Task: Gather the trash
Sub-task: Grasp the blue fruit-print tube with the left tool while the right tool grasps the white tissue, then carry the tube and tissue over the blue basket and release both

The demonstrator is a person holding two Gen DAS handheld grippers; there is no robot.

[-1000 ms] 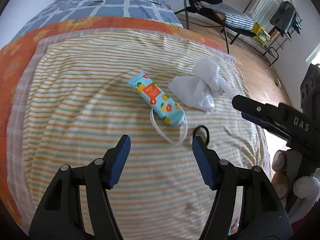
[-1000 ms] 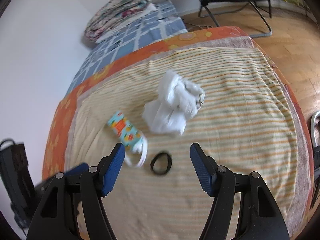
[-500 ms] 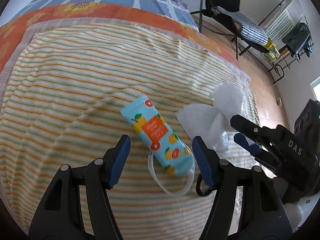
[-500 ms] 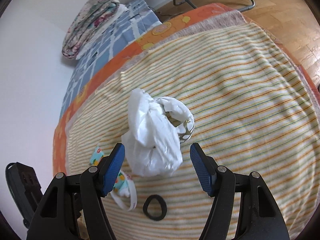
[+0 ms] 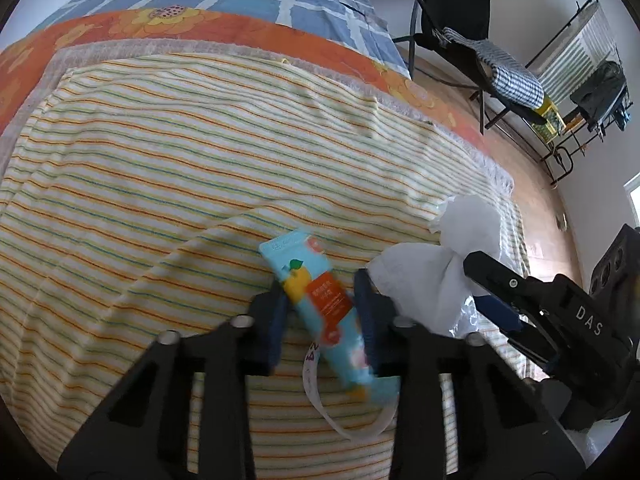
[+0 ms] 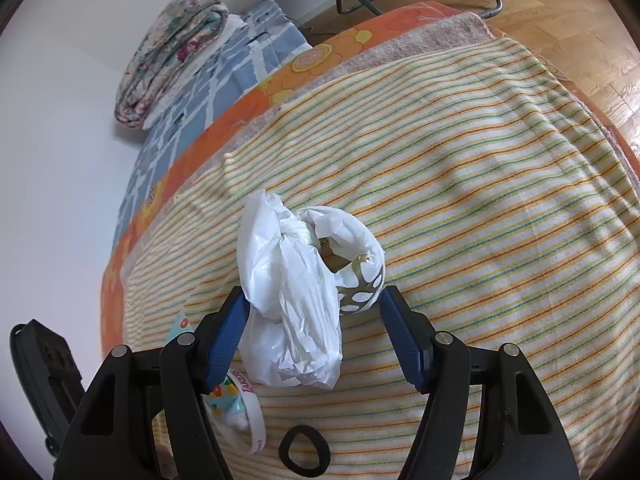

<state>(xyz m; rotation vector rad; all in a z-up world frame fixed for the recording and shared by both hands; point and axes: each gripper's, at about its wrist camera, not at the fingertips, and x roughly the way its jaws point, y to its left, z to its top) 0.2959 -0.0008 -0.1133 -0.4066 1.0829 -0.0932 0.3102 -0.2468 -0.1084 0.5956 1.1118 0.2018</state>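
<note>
Now both grippers sit at trash on the striped yellow blanket (image 5: 200, 168)

left gripper (image 5: 320, 312) clenched on the turquoise fruit-print packet (image 5: 320, 300); right gripper (image 6: 316, 340) released, straddling the crumpled white plastic bag (image 6: 292, 300)

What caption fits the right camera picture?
Open right gripper straddling a white plastic bag on the striped blanket.

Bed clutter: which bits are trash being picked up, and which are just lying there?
Trash:
- fruit-print packet, between the left hand-held gripper fingers
- white bag, between the right hand-held gripper fingers

Lying about:
- black hair tie
- white band
- folded quilt
- chair
</note>
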